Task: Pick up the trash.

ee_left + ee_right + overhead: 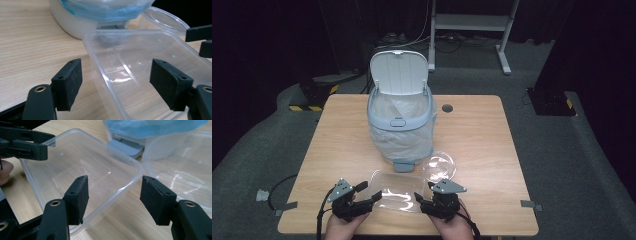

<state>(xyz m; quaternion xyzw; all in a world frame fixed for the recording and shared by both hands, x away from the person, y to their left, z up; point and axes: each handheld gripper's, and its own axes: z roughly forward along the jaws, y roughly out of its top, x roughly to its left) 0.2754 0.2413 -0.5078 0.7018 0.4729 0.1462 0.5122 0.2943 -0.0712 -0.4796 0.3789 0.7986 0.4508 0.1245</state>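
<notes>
A clear rectangular plastic container [394, 192] [140, 62] [82, 162] lies on the table near the front edge. My left gripper [371, 191] [116, 82] is open at the container's left end, one jaw outside the rim and the other over the inside. At the right end my right gripper [424, 191] [113, 195] is open too, astride the rim near a corner. Neither one clamps the plastic. A clear round bowl [439, 166] [180, 167] rests just behind and to the right of the container.
A white pedal bin [401, 120] with its lid up and a plastic liner stands mid-table, its grey pedal [126, 146] close behind the container. A cable hole [447, 108] lies to the right of the bin. The wooden table [482, 145] has bare wood on both sides.
</notes>
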